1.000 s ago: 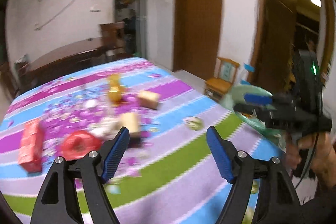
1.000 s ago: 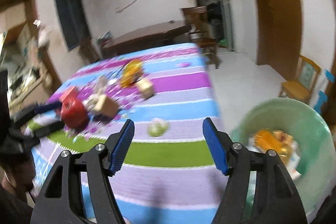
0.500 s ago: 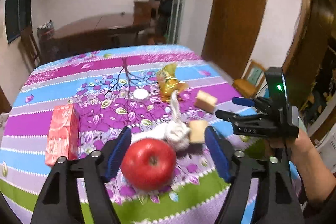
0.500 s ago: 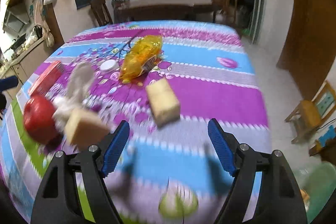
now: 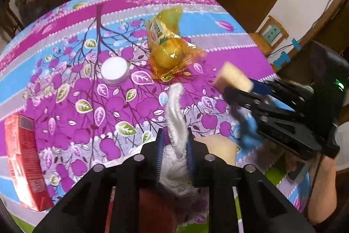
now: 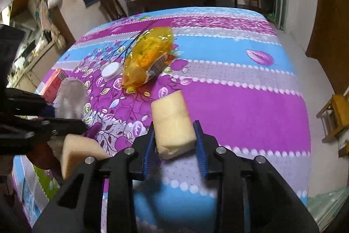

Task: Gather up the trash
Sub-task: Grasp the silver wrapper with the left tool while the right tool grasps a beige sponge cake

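Left wrist view, bottom centre: your left gripper (image 5: pixel 174 146) is pinched tight on the white crumpled tissue (image 5: pixel 176 121). Your right gripper (image 6: pixel 174 143) is closing around a pale sponge block (image 6: pixel 172 123), so two pickups are under way. Farther up the tablecloth (image 6: pixel 240 102), a second sponge block (image 6: pixel 80 152), yellow wrapper (image 5: pixel 168 43), white lid (image 5: pixel 114 70) and red carton (image 5: pixel 24 163) remain uncollected.
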`<move>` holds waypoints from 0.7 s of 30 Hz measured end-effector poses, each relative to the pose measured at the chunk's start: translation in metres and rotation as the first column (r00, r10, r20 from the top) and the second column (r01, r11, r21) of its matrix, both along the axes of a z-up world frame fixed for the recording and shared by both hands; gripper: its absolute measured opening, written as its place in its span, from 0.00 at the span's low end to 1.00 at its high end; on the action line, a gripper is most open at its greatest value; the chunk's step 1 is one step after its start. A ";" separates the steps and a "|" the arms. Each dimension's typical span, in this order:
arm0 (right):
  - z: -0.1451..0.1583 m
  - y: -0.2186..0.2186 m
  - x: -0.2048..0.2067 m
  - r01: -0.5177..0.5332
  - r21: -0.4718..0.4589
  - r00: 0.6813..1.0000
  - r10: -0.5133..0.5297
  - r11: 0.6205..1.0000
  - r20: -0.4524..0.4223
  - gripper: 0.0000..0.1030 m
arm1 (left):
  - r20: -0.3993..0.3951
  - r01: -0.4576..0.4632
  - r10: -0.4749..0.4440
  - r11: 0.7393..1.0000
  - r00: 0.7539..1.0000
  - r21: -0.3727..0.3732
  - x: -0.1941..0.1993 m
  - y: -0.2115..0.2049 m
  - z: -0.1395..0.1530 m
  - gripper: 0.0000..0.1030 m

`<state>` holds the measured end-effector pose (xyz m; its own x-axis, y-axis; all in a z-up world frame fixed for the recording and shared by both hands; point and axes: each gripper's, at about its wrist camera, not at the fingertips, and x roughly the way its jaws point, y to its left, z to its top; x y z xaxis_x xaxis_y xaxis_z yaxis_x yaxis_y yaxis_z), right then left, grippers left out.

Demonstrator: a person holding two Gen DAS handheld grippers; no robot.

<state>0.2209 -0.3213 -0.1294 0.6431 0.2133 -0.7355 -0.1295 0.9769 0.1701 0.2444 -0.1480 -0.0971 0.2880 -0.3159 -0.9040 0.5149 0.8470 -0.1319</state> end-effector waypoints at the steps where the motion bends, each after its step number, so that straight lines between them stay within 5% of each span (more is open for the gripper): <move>1: 0.001 -0.003 -0.004 0.011 0.007 1.000 -0.011 1.000 0.008 0.30 | 0.004 -0.001 0.001 1.000 1.000 -0.011 -0.001 0.000 0.001 0.14; 7: 0.022 -0.019 -0.048 0.066 0.106 0.991 -0.078 0.992 0.111 0.29 | 0.136 -0.054 0.086 0.974 0.987 -0.222 -0.026 0.035 0.057 0.12; 13: 0.058 -0.001 -0.113 0.054 0.100 0.966 -0.077 0.993 0.246 0.29 | 0.334 -0.029 0.155 0.935 0.930 -0.355 -0.094 0.081 0.119 0.12; 17: 0.075 0.020 -0.157 0.027 0.100 0.948 -0.058 0.995 0.314 0.29 | 0.419 -0.041 0.192 0.938 0.887 -0.343 -0.138 0.098 0.128 0.12; 21: 0.076 0.040 -0.186 0.024 0.098 0.942 -0.056 0.995 0.332 0.29 | 0.541 -0.094 0.217 0.965 0.813 -0.246 -0.183 0.099 0.115 0.12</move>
